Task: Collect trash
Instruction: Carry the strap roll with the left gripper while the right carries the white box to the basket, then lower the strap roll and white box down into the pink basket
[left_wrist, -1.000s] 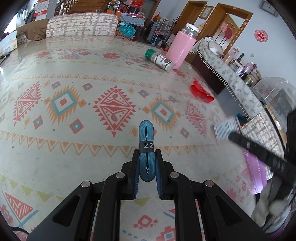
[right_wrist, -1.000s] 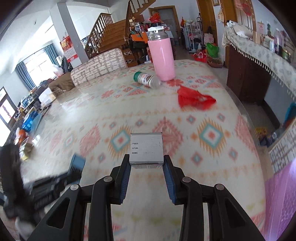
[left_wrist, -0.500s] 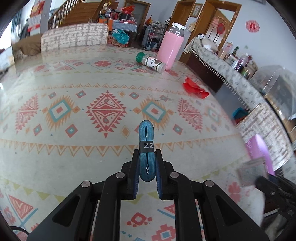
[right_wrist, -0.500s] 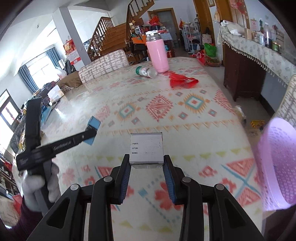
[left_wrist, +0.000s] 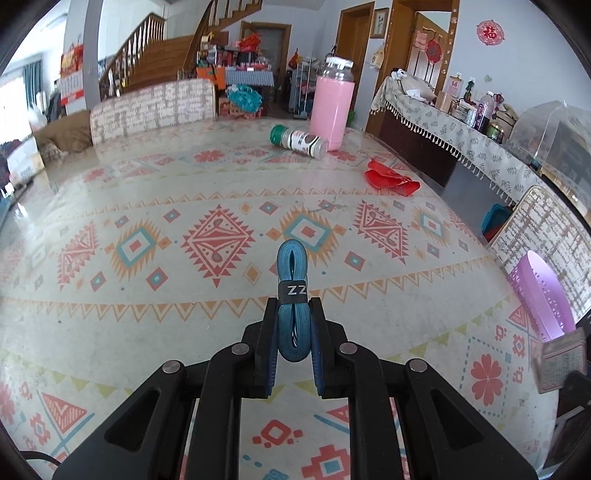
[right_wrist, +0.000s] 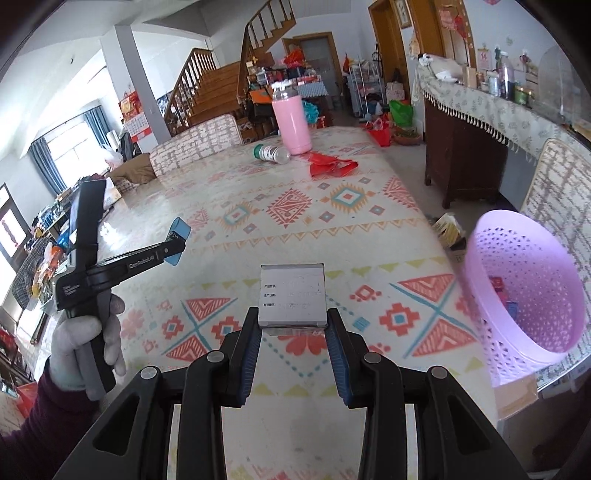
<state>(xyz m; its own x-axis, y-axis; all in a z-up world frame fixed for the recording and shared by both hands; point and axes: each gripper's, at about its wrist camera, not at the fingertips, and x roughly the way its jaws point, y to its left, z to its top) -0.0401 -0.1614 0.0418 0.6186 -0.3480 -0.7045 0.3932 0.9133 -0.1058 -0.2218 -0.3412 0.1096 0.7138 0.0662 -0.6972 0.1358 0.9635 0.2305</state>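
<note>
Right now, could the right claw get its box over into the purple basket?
Probably yes. The right claw is shut on the small grey box, and the purple basket sits just to its right at the table's edge, mouth tilted toward it. Nothing stands between them; the left claw is off on the other side.

Trash items: two held off the table, two on it, plus basket.

Blue flat cable bundle (left_wrist: 292, 295), folded loop with a black "ZZ" band, upright at centre of left wrist frame, clamped between pads. Silver-grey flat box (right_wrist: 292, 296) with printed label, face-up, centre of right wrist frame, gripped at its near edge. Crumpled red wrapper (right_wrist: 331, 167) lies on the tablecloth, upper centre. Green-capped clear bottle (right_wrist: 271, 153) on its side just left of it. Lilac perforated basket (right_wrist: 532, 284), right edge, tilted, small items inside.
</note>
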